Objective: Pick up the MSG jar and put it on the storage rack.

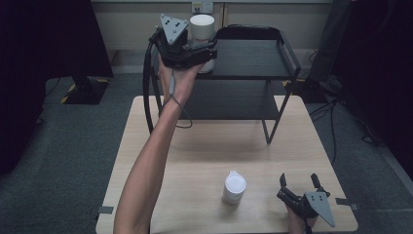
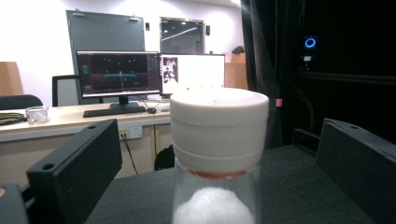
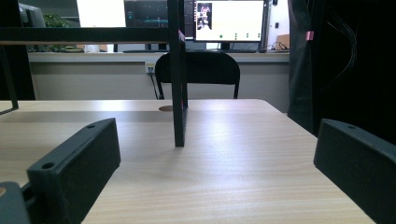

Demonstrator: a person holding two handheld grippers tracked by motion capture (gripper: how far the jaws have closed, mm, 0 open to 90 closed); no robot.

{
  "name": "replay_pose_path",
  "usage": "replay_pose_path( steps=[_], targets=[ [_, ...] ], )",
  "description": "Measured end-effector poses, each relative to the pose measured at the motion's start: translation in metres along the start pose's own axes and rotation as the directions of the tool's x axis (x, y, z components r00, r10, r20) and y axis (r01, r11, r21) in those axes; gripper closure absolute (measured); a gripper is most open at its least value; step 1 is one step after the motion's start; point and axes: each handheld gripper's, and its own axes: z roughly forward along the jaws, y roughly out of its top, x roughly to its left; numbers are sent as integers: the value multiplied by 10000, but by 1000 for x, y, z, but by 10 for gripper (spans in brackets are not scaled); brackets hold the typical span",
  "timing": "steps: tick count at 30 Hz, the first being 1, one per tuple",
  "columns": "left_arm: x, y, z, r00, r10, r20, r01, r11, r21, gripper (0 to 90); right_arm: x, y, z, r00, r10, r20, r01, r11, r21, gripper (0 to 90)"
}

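No legible text, monitor screens (image 2: 119, 74) too blurred to read, jar (image 2: 218, 135) unlabelled

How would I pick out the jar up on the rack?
Find the black rack at the table's far edge. On its top shelf's left end, between the left gripper's open jaws, stands a white-lidded jar. The other jar stands down on the table.

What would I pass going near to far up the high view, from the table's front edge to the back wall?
Right gripper at the near right corner → white-lidded jar standing on the wooden table → black two-tier shelf rack at the table's far end → left gripper with its fingers around a second white-lidded jar on the rack's top tier.
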Motion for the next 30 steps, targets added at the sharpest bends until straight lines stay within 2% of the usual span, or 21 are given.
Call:
replay_pose_path(
  steps=[6, 9, 11, 18, 21, 23, 25, 26, 28, 30],
  targets=[
    [0, -7, -14, 10000, -64, 5, 64, 10000, 2, 0, 0, 0, 0, 10000, -11, 18, 11, 10000, 0, 0],
    [-1, -17, -24, 10000, -3, -70, 1, 9997, -224, 0, 1, 0, 0, 10000, -15, 45, 15, 10000, 3, 0],
    [0, -20, -30, 10000, -78, -10, 78, 9999, -102, 0, 1, 0, 0, 10000, -18, 64, 18, 10000, 5, 0],
    [-5, -36, -55, 9992, 313, -245, -319, 9992, -246, 0, 2, 0, 0, 9999, -20, 102, 20, 10000, 3, 0],
    [-6, -44, -70, 9996, 196, -219, -203, 9992, -333, 0, 2, 0, 0, 9999, -18, 117, 18, 10000, 2, 0],
    [-5, -46, -73, 9997, 151, -171, -157, 9992, -371, 0, 2, 0, 0, 9999, -20, 117, 20, 10000, 2, 0],
    [-6, -55, -81, 9999, 114, -67, -117, 9983, -566, 0, 2, 0, 0, 9999, -19, 118, 19, 10000, 3, 0],
    [-10, -60, -85, 9997, 201, -161, -211, 9978, -630, 0, 2, 0, 0, 9999, -21, 117, 21, 10000, 3, 0],
    [-13, -70, -95, 9995, 256, -164, -265, 9980, -568, 0, 2, 0, 0, 9999, -22, 117, 22, 10000, 2, 0],
    [-19, -80, -103, 9985, 473, -287, -488, 9973, -545, 0, 2, 0, 0, 9999, -26, 115, 26, 10000, 3, 0]
  ],
)
